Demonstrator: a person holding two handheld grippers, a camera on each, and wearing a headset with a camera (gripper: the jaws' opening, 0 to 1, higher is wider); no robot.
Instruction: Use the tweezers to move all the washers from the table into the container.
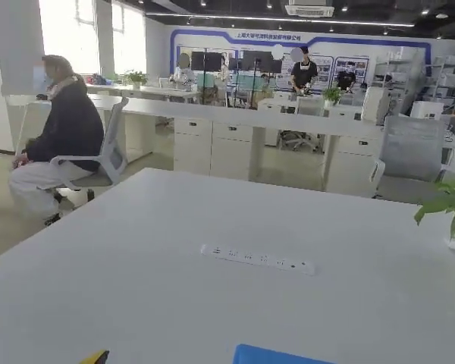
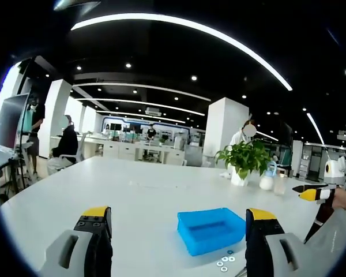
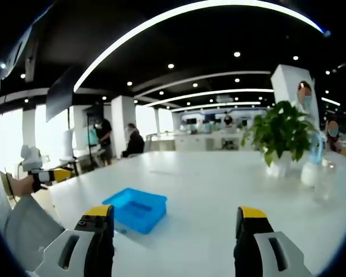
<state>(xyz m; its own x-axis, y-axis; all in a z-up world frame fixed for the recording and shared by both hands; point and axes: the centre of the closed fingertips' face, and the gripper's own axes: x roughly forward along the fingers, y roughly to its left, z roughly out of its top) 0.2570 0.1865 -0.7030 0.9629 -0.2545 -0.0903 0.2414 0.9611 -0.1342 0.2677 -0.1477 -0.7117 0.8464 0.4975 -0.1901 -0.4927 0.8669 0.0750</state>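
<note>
A blue open container [image 2: 210, 229] rests on the white table [image 2: 138, 196]. Several small washers [image 2: 225, 262] lie on the table just in front of it. My left gripper [image 2: 177, 212] is open, its yellow-tipped jaws wide apart and empty, with the container ahead and slightly to the right. My right gripper [image 3: 174, 210] is open and empty too, and the container [image 3: 135, 209] lies ahead to its left. Each gripper shows at the edge of the other's view, the right gripper [image 2: 312, 193] and the left gripper [image 3: 46, 175]. In the head view, the container's rim [image 1: 280, 355] and a gripper's yellow tip [image 1: 97, 356] sit at the bottom edge.
A white power strip [image 1: 258, 260] lies in the middle of the table. A potted plant [image 2: 245, 158] and small bottles [image 2: 267, 180] stand near the table's right edge. A person sits on a chair [image 1: 98, 163] beyond the table's far left corner. Other desks stand behind.
</note>
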